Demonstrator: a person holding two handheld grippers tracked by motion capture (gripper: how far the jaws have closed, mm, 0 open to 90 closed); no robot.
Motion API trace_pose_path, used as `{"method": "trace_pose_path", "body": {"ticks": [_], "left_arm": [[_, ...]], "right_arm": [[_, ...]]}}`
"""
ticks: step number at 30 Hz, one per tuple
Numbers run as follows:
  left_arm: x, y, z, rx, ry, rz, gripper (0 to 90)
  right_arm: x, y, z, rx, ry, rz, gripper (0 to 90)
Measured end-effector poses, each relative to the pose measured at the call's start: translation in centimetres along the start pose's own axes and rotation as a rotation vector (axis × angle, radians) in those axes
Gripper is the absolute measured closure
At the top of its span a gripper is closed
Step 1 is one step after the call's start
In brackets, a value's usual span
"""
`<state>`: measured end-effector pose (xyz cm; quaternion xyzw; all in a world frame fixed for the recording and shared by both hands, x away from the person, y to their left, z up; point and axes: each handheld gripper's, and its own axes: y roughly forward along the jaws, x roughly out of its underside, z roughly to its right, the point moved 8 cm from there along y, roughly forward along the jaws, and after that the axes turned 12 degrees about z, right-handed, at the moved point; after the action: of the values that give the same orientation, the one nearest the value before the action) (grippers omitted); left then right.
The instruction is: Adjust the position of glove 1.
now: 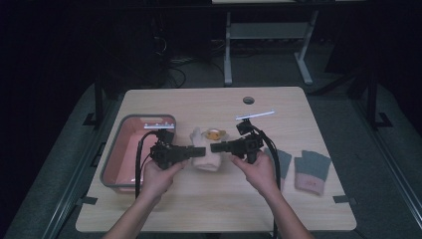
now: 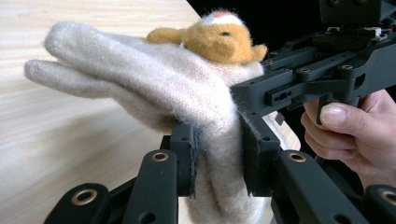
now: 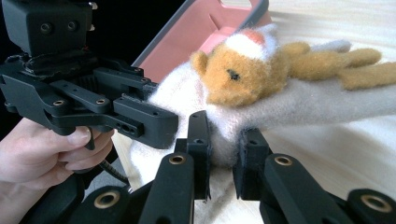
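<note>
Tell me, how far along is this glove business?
Nothing looks finished: the pink bin has no glove in it that I can see. In hand is the cream glove with its little bear; the left gripper and right gripper each pinch its cuff end from opposite sides. Still waiting are the two grey and pink gloves lying on the table, to the person's right.

Both grippers — left gripper (image 1: 191,152) and right gripper (image 1: 217,147) — are matte black, angular, with brass-ringed pivots, small screws, trailing black cables — forearms bare, no sleeves.
</note>
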<state>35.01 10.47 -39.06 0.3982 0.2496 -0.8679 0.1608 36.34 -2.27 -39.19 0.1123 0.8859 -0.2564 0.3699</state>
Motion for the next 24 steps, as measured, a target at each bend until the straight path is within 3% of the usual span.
{"method": "trace_pose_path", "body": {"ticks": [24], "left_arm": [[-3.9,-3.8,-1.3,-0.013,0.008,0.055,68.8]], "right_arm": [[-4.1,2.8,-3.1,-0.036,-0.061,-0.015,78.9]]}}
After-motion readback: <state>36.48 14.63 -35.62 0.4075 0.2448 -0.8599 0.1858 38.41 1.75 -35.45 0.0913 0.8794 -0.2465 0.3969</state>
